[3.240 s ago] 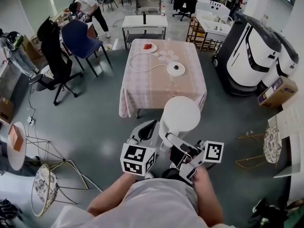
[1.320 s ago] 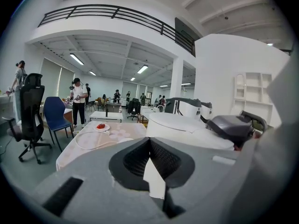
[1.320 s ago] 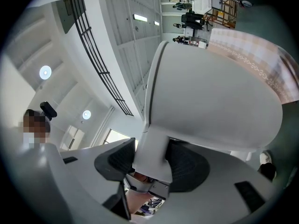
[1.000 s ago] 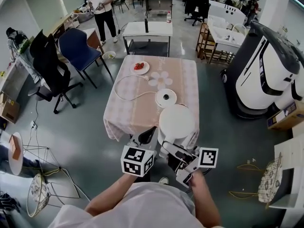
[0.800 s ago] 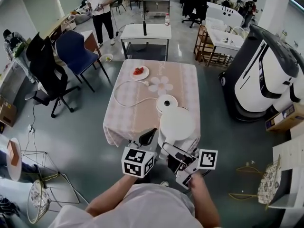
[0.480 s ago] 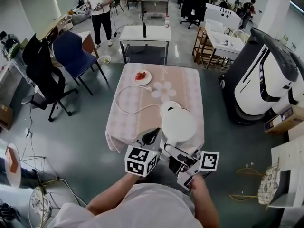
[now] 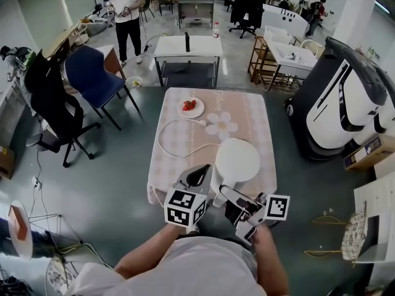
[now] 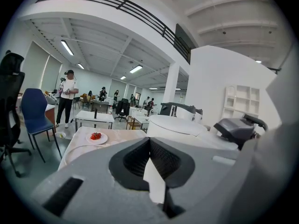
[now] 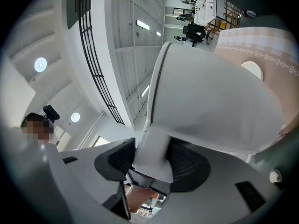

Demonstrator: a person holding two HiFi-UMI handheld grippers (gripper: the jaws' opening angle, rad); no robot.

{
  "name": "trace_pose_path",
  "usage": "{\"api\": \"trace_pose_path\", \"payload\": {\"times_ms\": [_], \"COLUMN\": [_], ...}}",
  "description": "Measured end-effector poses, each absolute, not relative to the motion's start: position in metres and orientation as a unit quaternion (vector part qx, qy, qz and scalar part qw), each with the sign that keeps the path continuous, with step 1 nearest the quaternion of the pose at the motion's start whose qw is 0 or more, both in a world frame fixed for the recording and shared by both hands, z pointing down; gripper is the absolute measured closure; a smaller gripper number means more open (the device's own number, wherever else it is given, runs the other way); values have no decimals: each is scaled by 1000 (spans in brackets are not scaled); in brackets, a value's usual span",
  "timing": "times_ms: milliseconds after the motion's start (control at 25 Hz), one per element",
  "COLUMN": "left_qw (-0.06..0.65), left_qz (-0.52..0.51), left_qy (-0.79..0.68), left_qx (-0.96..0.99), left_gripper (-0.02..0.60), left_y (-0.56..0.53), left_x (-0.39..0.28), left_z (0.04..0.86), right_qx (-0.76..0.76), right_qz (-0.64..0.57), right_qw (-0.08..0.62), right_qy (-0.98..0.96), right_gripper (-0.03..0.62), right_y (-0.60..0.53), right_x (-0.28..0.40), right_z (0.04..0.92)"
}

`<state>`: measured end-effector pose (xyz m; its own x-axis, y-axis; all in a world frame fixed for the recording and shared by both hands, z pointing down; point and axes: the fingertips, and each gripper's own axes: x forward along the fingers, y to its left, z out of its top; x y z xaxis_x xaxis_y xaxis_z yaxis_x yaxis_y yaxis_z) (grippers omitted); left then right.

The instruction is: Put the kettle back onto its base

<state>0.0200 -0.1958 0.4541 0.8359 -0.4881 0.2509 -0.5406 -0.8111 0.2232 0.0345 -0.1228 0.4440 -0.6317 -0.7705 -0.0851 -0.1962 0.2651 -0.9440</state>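
The white kettle (image 7: 236,161) hangs over the near half of the pink-clothed table (image 7: 259,119). My right gripper (image 7: 238,197) is shut on its handle (image 7: 229,192). In the right gripper view the kettle body (image 9: 210,92) fills the middle and the handle (image 9: 152,157) sits between the pads. The base is hidden under the kettle in the head view. A white rounded edge (image 9: 252,69) shows on the cloth past the kettle; I cannot tell if it is the base. A white cable (image 7: 170,142) loops on the cloth. My left gripper (image 7: 195,176), shut and empty, is just left of the kettle.
A plate of strawberries (image 7: 190,106) and a flower-shaped mat (image 7: 221,124) lie on the far half of the table. Large white-and-black machines (image 7: 345,97) stand to the right. A blue chair (image 7: 92,73) and a black chair (image 7: 49,100) stand left. A person (image 7: 126,17) stands far back.
The view has closed in on the table. The kettle, carried in the right gripper, has moved forward over the cloth and now covers the round base that showed behind it earlier.
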Motion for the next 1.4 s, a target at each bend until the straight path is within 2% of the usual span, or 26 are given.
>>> {"api": "trace_pose_path", "payload": {"times_ms": [680,1400], "left_qw": [153,162], "left_qz": [87,85], "left_qy": [-299,-369], "left_qx": [938,911], "left_gripper": [578,578], "left_y": [-234,-270], "left_x": [7,78], "left_z": [466,472], "right_qx": [-309,-270], "right_qz": [-519,-541], "right_qw": [266,219], "right_qy": [752,766], "right_gripper": [396,396], "right_y": [-163,-201], "right_x": [33,126], "right_z": [453,469]}}
